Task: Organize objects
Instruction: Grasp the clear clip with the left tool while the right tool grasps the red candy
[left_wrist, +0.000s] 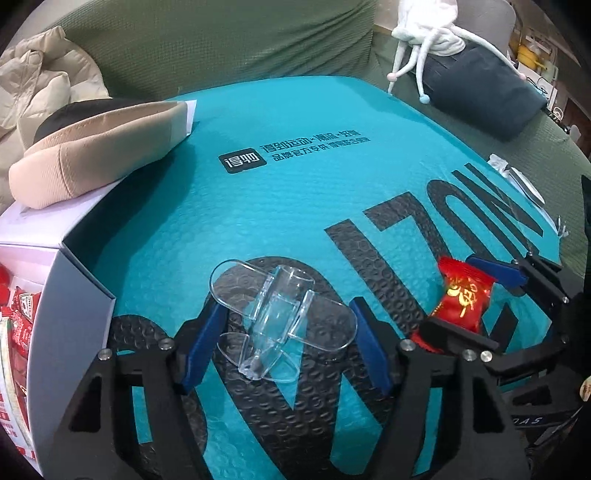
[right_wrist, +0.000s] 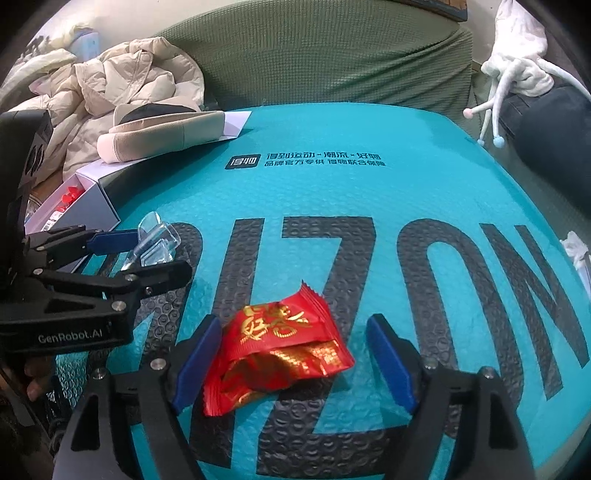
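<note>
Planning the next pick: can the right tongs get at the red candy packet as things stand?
Probably yes. The right tongs stand open around the red candy packet on the teal mailer, with nothing covering it.

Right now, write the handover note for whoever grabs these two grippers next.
Left gripper: open, fingers on either side of the clear plastic holder, not closed on it.
Right gripper: open, fingers straddling the red candy packet, which lies flat on the teal bubble mailer.
The white box at the left edge stands open with red packets already inside; a beige cap rests on its lid.
Done: both grippers lined up on their items.
Left: close on each item, lift, and probably carry them to the box.
</note>
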